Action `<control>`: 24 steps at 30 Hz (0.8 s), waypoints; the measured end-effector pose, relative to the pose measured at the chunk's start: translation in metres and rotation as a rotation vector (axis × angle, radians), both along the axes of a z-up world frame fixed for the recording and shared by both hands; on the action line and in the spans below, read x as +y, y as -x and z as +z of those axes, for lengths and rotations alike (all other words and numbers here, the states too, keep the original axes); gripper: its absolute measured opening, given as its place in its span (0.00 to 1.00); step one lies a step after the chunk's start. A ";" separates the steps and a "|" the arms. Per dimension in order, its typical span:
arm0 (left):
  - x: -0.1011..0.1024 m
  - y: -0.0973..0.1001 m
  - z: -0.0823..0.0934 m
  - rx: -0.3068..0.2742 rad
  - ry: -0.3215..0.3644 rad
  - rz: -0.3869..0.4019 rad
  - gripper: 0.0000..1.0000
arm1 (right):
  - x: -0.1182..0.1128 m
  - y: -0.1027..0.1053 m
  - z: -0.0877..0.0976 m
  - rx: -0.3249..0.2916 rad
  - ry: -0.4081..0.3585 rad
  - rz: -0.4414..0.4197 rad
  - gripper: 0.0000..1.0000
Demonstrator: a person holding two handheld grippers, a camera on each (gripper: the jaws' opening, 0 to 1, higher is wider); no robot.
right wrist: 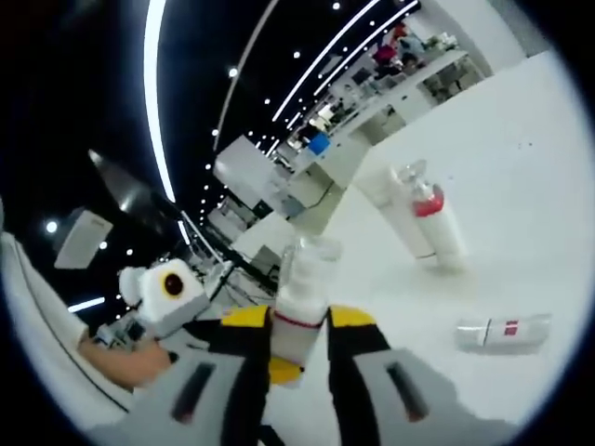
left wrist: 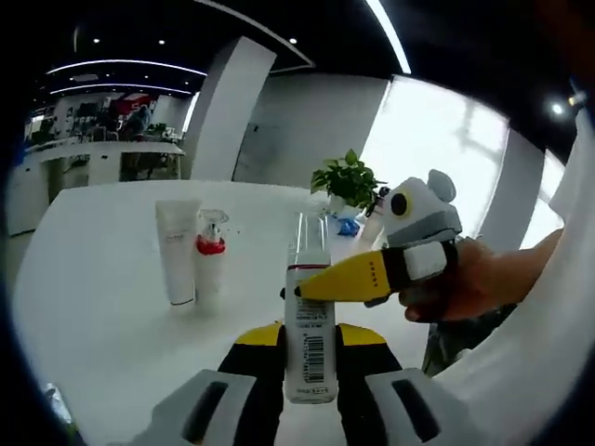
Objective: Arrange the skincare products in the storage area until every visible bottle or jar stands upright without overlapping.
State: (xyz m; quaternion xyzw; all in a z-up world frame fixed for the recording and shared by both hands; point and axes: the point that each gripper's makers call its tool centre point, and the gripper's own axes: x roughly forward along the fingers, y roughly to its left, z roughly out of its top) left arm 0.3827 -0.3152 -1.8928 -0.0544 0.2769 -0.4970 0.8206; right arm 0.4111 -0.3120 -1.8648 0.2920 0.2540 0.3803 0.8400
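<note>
A broad white table [left wrist: 102, 307] runs back into an open-plan office. A thick white column [left wrist: 223, 111] rises behind it, beside a pale wall [left wrist: 307, 130] and a tall bright window [left wrist: 437, 139]. Long ceiling light strips [right wrist: 153, 93] and small spotlights cross the dark ceiling. A potted plant [left wrist: 349, 181] stands at the table's far edge. Distant white desks [right wrist: 390, 84] line the room.

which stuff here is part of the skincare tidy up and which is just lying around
Part of the job:
- clear-capped bottle, held between both grippers' fingers
- white tube, standing upright
- red-collared pump bottle, upright beside the tube
- small bottle lying on its side on the table

Just there:
- potted plant
- blue object near the plant
- background desks
</note>
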 end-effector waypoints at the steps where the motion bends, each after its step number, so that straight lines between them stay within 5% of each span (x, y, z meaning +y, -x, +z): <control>1: 0.000 0.000 0.000 -0.002 -0.002 -0.002 0.19 | 0.000 0.001 0.000 -0.007 0.003 0.006 0.20; 11: -0.011 0.014 0.002 0.016 0.038 -0.151 0.23 | -0.006 0.014 0.005 -0.101 0.047 0.104 0.19; 16: -0.012 0.021 0.005 0.035 0.054 -0.237 0.35 | 0.000 0.031 0.011 -0.199 0.095 0.234 0.19; 24: -0.013 0.041 0.011 0.086 0.102 -0.387 0.36 | 0.006 0.050 0.028 -0.260 0.043 0.348 0.19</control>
